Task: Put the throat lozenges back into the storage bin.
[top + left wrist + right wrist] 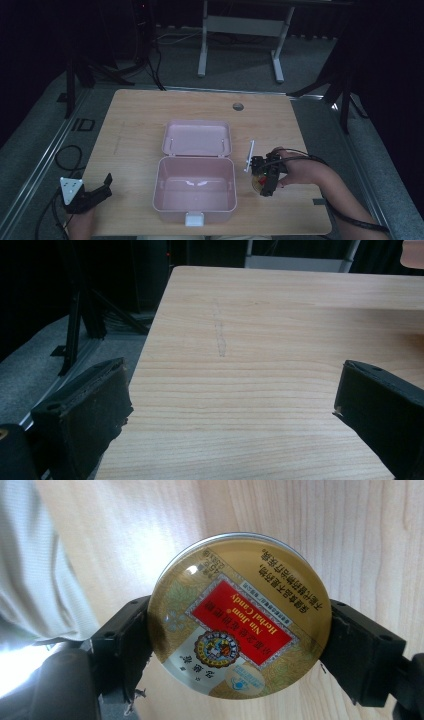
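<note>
A round gold candy tin (239, 615) with a red label sits between the two jaws of my right gripper (235, 640), which press on its left and right rim. From above, that right gripper (264, 180) points down over the tin (257, 184), to the right of an open pink lunch box (195, 192) whose lid (197, 137) lies back flat. My left gripper (95, 192) rests at the table's front left corner. In its own view the left gripper (230, 400) has jaws wide apart with bare wood between them.
A thin white stick (249, 155) lies just right of the box lid. The wooden table (135, 115) has a round cable hole (238, 106) near its far edge. A white desk frame (240, 30) stands on the floor beyond.
</note>
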Demonstrator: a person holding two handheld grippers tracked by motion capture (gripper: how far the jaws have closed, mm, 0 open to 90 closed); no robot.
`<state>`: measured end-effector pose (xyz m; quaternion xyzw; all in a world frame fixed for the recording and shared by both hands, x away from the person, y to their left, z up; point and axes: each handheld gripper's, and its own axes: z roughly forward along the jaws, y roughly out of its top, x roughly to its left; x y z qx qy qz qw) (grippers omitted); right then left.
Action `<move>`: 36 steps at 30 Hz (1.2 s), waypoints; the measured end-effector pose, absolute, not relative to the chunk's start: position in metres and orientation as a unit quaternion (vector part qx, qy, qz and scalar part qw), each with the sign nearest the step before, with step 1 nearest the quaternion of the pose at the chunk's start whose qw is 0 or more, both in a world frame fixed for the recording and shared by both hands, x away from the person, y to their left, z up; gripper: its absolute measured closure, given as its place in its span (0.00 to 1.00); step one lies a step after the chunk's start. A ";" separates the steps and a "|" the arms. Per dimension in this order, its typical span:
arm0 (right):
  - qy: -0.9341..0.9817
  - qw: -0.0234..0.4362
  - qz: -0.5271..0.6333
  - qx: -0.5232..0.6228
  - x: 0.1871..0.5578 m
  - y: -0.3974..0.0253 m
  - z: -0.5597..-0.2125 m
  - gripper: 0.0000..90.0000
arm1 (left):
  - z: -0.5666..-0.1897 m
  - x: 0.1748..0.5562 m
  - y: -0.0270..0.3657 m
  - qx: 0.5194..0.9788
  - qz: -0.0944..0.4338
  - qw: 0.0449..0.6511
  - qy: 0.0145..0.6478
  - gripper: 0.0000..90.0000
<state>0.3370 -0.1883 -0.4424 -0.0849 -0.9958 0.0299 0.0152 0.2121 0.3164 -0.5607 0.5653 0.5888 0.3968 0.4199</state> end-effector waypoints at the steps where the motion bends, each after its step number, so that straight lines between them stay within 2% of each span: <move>1: -0.996 0.015 0.029 -0.084 0.336 -0.188 -0.439 0.22 | -0.561 0.212 0.316 0.565 0.397 0.420 0.589 0.02; 8: -0.996 0.012 0.032 -0.082 0.325 -0.180 -0.407 0.22 | -0.561 0.212 0.316 0.566 0.397 0.419 0.588 0.02; 18: -0.997 0.004 0.021 -0.068 0.317 -0.156 -0.378 0.22 | -0.561 0.212 0.317 0.565 0.397 0.420 0.589 0.02; 26: -0.998 0.012 0.001 -0.054 0.310 -0.132 -0.369 0.22 | -0.561 0.212 0.317 0.566 0.397 0.420 0.588 0.02; 27: -0.999 0.013 -0.003 -0.039 0.306 -0.118 -0.366 0.22 | -0.561 0.212 0.317 0.566 0.396 0.420 0.588 0.02; 36: -1.000 0.020 -0.001 -0.006 0.299 -0.084 -0.368 0.22 | -0.561 0.212 0.317 0.565 0.395 0.423 0.588 0.02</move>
